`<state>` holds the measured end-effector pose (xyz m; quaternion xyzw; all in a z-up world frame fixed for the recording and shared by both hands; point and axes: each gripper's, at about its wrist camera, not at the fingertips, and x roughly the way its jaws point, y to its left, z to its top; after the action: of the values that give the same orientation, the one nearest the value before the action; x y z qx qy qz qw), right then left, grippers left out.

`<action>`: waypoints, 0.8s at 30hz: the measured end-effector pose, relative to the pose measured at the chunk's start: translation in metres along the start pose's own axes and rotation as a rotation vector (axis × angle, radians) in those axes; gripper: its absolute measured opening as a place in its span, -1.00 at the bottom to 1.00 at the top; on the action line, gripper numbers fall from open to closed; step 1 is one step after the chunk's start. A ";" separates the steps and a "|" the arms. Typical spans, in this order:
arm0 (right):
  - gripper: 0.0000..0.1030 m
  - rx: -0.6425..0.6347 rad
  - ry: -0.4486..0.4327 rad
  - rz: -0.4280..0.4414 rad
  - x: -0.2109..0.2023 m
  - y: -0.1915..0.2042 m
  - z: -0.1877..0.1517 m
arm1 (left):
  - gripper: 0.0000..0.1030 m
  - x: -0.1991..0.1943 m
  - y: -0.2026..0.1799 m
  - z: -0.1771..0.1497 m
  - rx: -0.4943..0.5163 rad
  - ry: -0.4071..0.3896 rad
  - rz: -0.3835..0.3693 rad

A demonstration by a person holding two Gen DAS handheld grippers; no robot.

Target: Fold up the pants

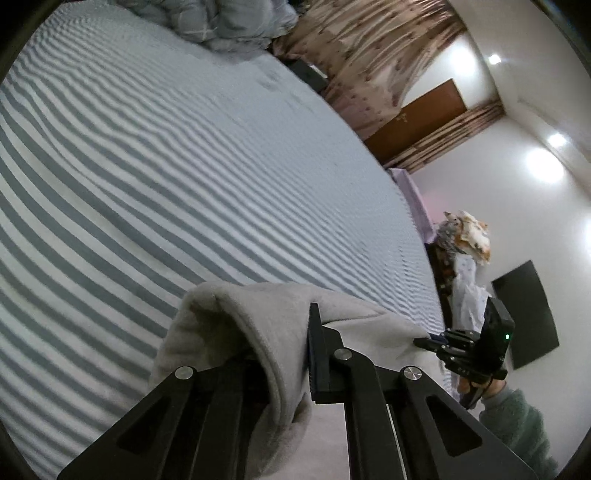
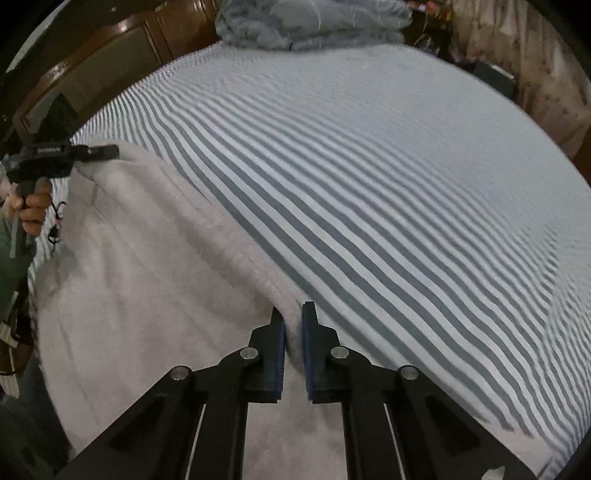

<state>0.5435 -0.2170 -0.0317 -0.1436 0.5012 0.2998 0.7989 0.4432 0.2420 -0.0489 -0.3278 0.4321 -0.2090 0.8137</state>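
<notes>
The pants (image 2: 147,280) are light grey fleece, held up over a striped bed. My right gripper (image 2: 293,314) is shut on the pants' upper edge, with cloth pinched between the blue pads. My left gripper (image 1: 284,325) is shut on another part of the same edge (image 1: 258,325); the cloth drapes over and hides its left finger. The left gripper also shows in the right wrist view (image 2: 107,151) at the pants' far left corner. The right gripper shows in the left wrist view (image 1: 428,341) at the pants' far end. The edge is stretched between the two grippers.
The bed (image 2: 388,184) has a grey-and-white striped sheet. A rumpled grey duvet (image 2: 314,22) lies at its head. A wooden headboard (image 2: 110,55), curtains (image 1: 369,55), a wooden door (image 1: 417,118) and a dark wall panel (image 1: 524,314) surround it. A pile of clothes (image 1: 469,236) stands beside the bed.
</notes>
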 end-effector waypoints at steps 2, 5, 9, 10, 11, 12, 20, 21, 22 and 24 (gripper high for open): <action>-0.86 0.005 -0.030 -0.015 -0.021 0.010 -0.006 | -0.84 -0.017 -0.011 -0.007 0.018 -0.002 -0.030; -0.86 0.007 -0.067 -0.050 -0.057 0.033 -0.024 | -0.83 -0.042 -0.030 -0.023 0.053 0.004 -0.057; -0.86 0.017 -0.099 -0.100 -0.093 0.070 -0.048 | -0.81 -0.071 -0.056 -0.050 0.104 0.020 -0.082; -0.86 0.019 -0.102 -0.111 -0.100 0.077 -0.057 | -0.81 -0.078 -0.063 -0.060 0.123 0.034 -0.082; -0.86 0.018 -0.107 -0.120 -0.105 0.081 -0.061 | -0.81 -0.085 -0.069 -0.067 0.140 0.043 -0.084; -0.86 0.021 -0.117 -0.129 -0.112 0.091 -0.071 | -0.80 -0.091 -0.073 -0.076 0.157 0.051 -0.083; -0.86 0.053 -0.097 -0.118 -0.127 0.152 -0.169 | -0.71 -0.121 -0.085 -0.161 0.210 0.154 -0.042; -0.86 0.059 -0.087 -0.116 -0.123 0.157 -0.179 | -0.70 -0.121 -0.084 -0.169 0.213 0.168 -0.031; -0.86 0.062 -0.080 -0.117 -0.121 0.161 -0.187 | -0.68 -0.120 -0.081 -0.183 0.210 0.188 -0.018; -0.86 0.104 -0.064 -0.099 -0.109 0.166 -0.210 | -0.63 -0.120 -0.079 -0.200 0.207 0.207 -0.001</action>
<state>0.2553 -0.2355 -0.0185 -0.1171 0.4826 0.2380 0.8347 0.2060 0.1912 -0.0074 -0.2190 0.4900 -0.2853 0.7940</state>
